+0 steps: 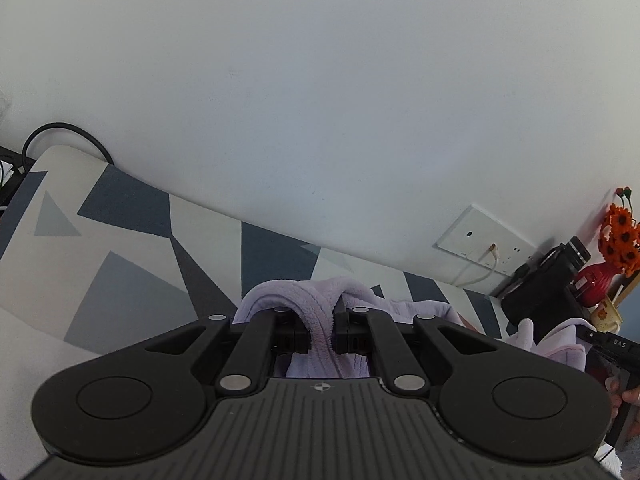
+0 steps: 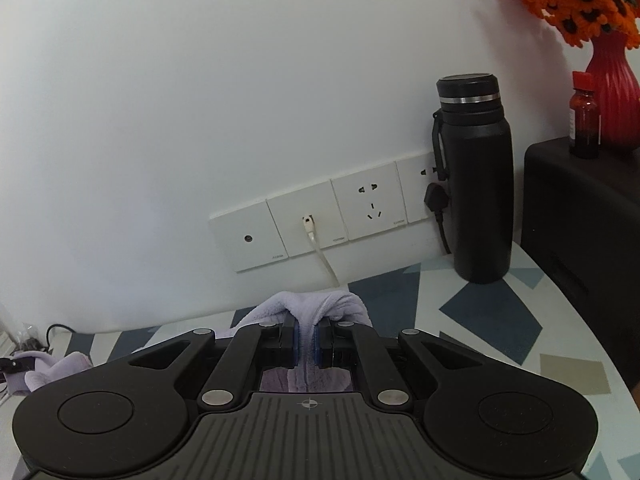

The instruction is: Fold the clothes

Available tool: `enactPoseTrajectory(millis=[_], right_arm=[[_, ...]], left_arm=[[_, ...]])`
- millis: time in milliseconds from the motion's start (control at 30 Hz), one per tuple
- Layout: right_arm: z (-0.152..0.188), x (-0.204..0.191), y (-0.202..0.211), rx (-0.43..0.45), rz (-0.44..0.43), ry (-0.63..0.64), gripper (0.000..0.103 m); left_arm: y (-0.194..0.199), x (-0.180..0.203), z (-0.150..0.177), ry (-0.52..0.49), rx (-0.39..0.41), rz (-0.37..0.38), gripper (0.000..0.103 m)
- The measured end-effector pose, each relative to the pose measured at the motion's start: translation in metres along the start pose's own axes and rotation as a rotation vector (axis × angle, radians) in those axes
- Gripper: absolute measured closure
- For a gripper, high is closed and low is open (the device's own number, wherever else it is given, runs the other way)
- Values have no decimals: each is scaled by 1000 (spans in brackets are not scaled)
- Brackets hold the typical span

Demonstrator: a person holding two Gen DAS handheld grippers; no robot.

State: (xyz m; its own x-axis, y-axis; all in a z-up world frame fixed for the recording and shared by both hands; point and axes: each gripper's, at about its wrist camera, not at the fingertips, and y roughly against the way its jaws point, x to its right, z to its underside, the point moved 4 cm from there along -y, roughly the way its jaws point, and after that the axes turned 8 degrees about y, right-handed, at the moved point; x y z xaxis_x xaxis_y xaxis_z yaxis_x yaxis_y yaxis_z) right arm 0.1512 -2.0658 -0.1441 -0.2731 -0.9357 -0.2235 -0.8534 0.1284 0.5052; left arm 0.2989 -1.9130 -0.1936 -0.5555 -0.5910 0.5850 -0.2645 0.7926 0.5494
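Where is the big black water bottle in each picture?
Left wrist view: the black water bottle is at the far right edge, tilted by the lens, beside the red vase.
Right wrist view: the bottle stands upright right of centre, on the patterned table against the wall.
Shared landmark: the white socket panel with a white cable plugged in, just left of the bottle in both views.

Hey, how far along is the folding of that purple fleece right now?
Early stage. Done: both grippers have a grip, the left gripper and the right gripper each shut on the lilac fleece garment. In hand: it is bunched between them over the patterned table. Left: no neat fold shows yet.
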Motion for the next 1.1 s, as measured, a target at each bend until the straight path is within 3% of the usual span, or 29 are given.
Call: enactPoseTrajectory(millis=[133, 300, 433, 500, 533, 567, 600, 633, 667, 700, 767, 900, 1100], right_arm=[[11, 9, -47, -80, 8, -6, 97], [25, 21, -104, -177, 17, -13, 97], [37, 23, -118, -213, 23, -15, 96], [42, 24, -125, -228, 25, -19, 89], [39, 26, -122, -221, 15, -49, 84], [35, 29, -118, -212, 6, -78, 70], [29, 32, -110, -183, -3, -108, 54], [23, 35, -101, -154, -12, -139, 45], [16, 38, -92, -125, -19, -165, 31], [12, 41, -81, -94, -12, -170, 28], [2, 48, -58, -36, -1, -180, 28], [12, 50, -18, -63, 4, -122, 29], [84, 24, 34, -207, 13, 21, 39]], left_arm=[[-42, -25, 4, 91, -55, -79, 95], [-76, -35, 23, 97, -103, -167, 93], [-84, -33, 22, 109, -139, -190, 90], [-81, -31, 15, 117, -163, -179, 83], [-79, -30, 11, 119, -172, -169, 73], [-73, -27, 7, 104, -162, -160, 62], [-60, -19, 1, 64, -126, -160, 32], [-47, -12, -3, 14, -83, -154, 14], [-33, -4, -8, -36, -40, -148, 13], [-20, 1, -12, -70, -21, -133, 13], [4, 4, -16, -79, -21, -101, 13], [47, 2, 9, -67, -62, -40, 13], [86, -9, 102, -76, -162, -137, 14]])
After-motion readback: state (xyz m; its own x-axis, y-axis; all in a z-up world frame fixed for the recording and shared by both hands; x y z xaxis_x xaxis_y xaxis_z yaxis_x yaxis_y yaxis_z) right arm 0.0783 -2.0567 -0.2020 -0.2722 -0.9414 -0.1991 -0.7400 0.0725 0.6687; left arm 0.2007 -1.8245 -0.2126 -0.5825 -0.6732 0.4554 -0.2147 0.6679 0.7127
